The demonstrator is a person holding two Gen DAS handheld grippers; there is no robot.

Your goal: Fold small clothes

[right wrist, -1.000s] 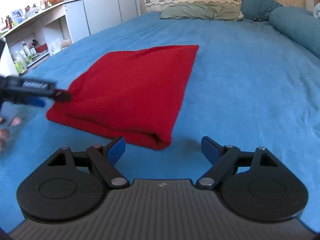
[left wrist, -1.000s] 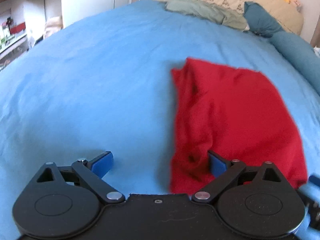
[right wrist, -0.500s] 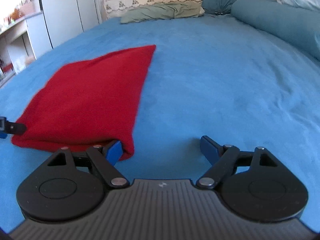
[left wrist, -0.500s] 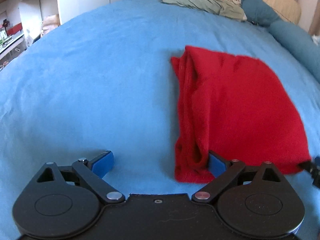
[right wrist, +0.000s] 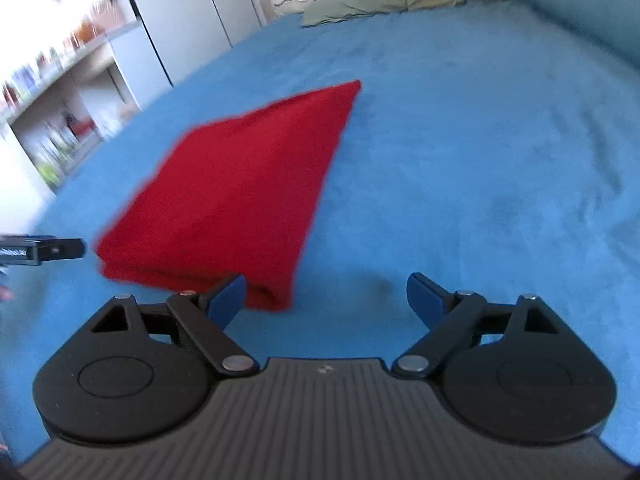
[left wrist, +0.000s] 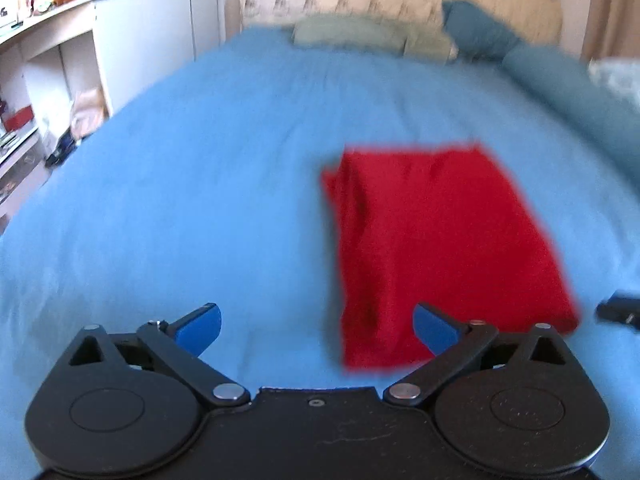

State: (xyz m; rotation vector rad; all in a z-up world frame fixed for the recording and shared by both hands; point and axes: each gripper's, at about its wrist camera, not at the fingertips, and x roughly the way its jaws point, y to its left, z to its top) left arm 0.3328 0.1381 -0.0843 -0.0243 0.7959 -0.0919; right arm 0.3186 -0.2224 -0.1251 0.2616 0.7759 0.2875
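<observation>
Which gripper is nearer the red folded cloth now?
Hard to separate. Left gripper straddles the red folded cloth's near-left corner; right gripper sits at its near-right corner, both open.

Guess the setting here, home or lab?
Most likely a home bedroom: the red garment lies on a bed with a blue cover, pillows sit against a headboard at the far end, and cluttered shelves line the wall beside it.

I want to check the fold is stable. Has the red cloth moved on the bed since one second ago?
Cannot tell. The red cloth keeps its folded shape on the blue bedspread, but both cameras moved and the bedspread has no marks.
</observation>
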